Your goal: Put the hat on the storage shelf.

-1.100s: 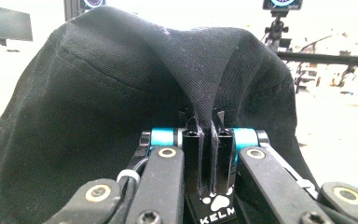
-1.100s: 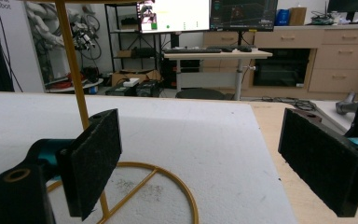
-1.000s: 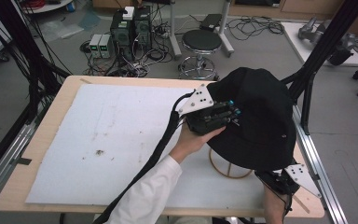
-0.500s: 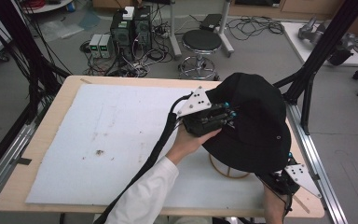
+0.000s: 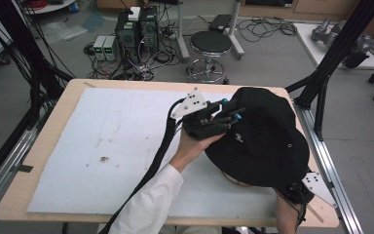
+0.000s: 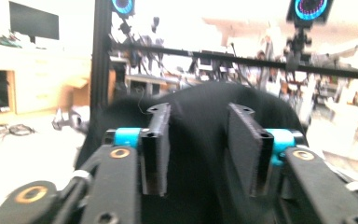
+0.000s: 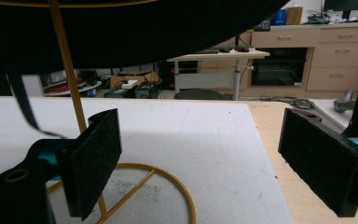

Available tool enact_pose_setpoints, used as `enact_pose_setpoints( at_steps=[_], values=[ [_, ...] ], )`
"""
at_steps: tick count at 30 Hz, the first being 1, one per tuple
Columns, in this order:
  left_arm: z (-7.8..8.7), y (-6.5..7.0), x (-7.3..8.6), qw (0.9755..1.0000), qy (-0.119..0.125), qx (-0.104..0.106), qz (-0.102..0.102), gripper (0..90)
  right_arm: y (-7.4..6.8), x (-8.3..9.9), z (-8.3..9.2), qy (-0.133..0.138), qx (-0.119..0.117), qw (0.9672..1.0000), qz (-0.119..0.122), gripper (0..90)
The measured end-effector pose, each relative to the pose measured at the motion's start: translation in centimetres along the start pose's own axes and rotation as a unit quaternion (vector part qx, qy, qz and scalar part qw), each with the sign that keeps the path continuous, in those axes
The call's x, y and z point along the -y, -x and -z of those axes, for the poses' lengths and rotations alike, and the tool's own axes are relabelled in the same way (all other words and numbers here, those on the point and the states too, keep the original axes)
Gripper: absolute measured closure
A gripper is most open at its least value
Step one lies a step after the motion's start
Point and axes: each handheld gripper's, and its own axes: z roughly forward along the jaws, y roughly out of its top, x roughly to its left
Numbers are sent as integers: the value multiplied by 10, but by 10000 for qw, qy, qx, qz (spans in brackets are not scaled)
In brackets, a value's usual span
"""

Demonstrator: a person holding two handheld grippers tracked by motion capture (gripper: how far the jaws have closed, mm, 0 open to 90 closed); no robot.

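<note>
The left tongs [image 5: 228,113] have just been opening, and the black hat [image 5: 265,139] has sunk a little lower than it sat a moment ago. In the left gripper view the two jaws stand apart, with black cloth in the gap but not pinched. I think the hat has just been let go so it can hang by itself.

The hat rests right in front of the left tongs, on top of a thin gold stand [image 7: 70,65]. The stand holds it up off the desk [image 5: 126,141], so the hat keeps its round shape.

The right tongs [image 7: 214,158] are wide open too, with nothing between them. They sit low, under the hat's brim. The stand's pole rises just past their one jaw, and its gold ring foot [image 7: 177,186] lies flat on the white desk between the jaws. I guess they wait there to steady the stand if it wobbles.
</note>
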Motion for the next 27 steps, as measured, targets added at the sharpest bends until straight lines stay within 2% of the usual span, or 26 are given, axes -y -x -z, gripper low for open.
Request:
enact_pose_setpoints(
  at_steps=[1, 4, 5, 10, 13, 14, 15, 16, 17, 18, 19, 21, 22, 23, 24, 25, 26, 27],
  values=[
    [5, -2, -2, 9999, 160, -57, 27, 560, 0, 0, 0, -4, -2, 10000, -4, 125],
    [11, -4, -5, 9996, 257, -145, 1, 517, 0, 0, 0, -3, 7, 10000, -5, 125],
    [19, -7, -7, 9989, 394, -261, 5, 501, 0, 0, 0, -22, 7, 10000, -8, 125],
    [30, -11, -5, 9981, 456, -421, 8, 447, -1, 0, 0, -22, 13, 10000, 8, 125],
    [47, -17, 0, 9972, 469, -589, 38, 428, -1, 1, 0, -24, 15, 10000, -3, 126],
    [47, -17, 0, 9972, 469, -589, 38, 423, -1, 1, 0, -27, 13, 10000, -20, 125],
    [59, -20, 2, 9963, 485, -705, 4, 416, -1, 1, 0, -40, 3, 10000, -5, 125],
    [59, -20, 2, 9963, 485, -705, 4, 412, -1, 1, 0, -44, 9, 10000, 17, 125],
    [73, -23, 4, 9949, 512, -873, -49, 410, -1, 1, 0, -36, -3, 10000, 14, 126],
    [73, -23, 4, 9949, 512, -873, -49, 408, -1, 1, 0, -22, 2, 10000, -5, 125],
    [87, -27, 5, 9933, 482, -1043, -94, 403, -1, 1, 0, -45, 18, 10000, 3, 125],
    [102, -32, 5, 9908, 488, -1258, -114, 400, -1, 1, 0, -41, 23, 10000, 23, 125],
    [102, -32, 5, 9908, 488, -1258, -114, 393, 0, 1, 0, -48, 28, 10000, 29, 125],
    [118, -36, 5, 9876, 480, -1483, -159, 386, 0, 1, 0, -37, 31, 10000, 25, 125],
    [118, -36, 5, 9876, 480, -1483, -159, 382, 0, 1, 0, -37, 33, 10000, 28, 125],
    [133, -41, 5, 9838, 508, -1711, -158, 378, 0, 1, 1, -44, 47, 10000, -10, 125],
    [133, -41, 5, 9838, 508, -1711, -158, 373, 0, 1, 1, -51, 54, 10000, -37, 125],
    [141, -43, 6, 9816, 483, -1838, -174, 366, 0, 1, 1, -44, 59, 10000, -64, 125]
  ],
)
